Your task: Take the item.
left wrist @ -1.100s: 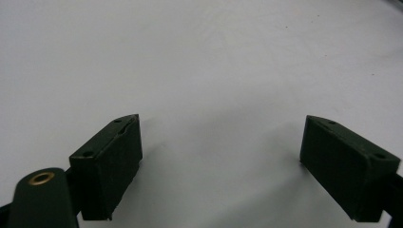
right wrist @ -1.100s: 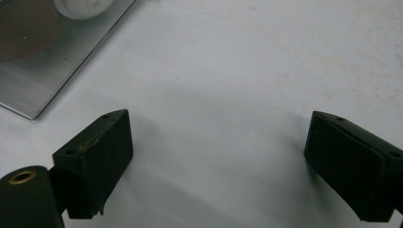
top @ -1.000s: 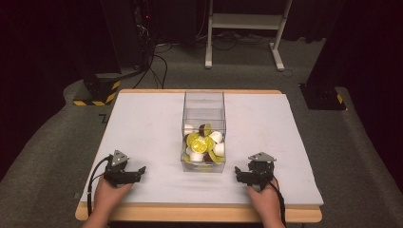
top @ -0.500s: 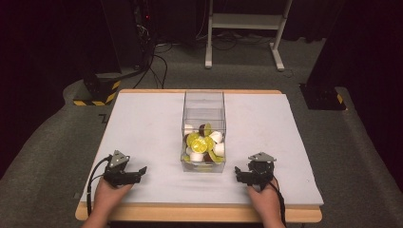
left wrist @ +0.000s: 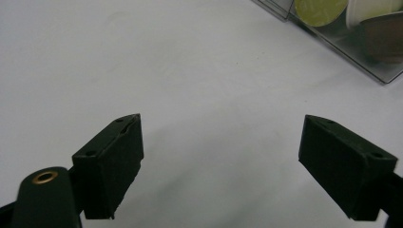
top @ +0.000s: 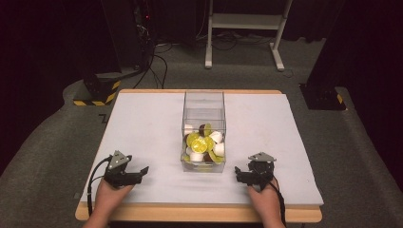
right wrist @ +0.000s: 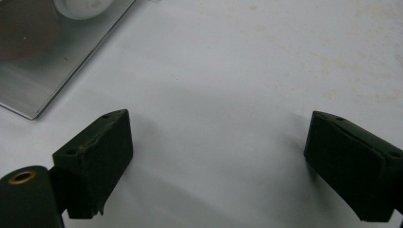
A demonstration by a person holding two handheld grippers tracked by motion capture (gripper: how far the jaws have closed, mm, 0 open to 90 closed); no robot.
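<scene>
A clear plastic box stands upright in the middle of the white table, holding several yellow, white and brown capsules. My left gripper rests near the front edge, left of the box, open with nothing between its jaws. My right gripper rests right of the box, open and empty as well. A corner of the box with a yellow capsule shows at the top right of the left gripper view. The box's near wall shows at the top left of the right gripper view.
Bare white table surface lies all around the box and both grippers. Beyond the table's far edge are a grey carpet floor, black cables, a white stand's legs and yellow-black striped bases.
</scene>
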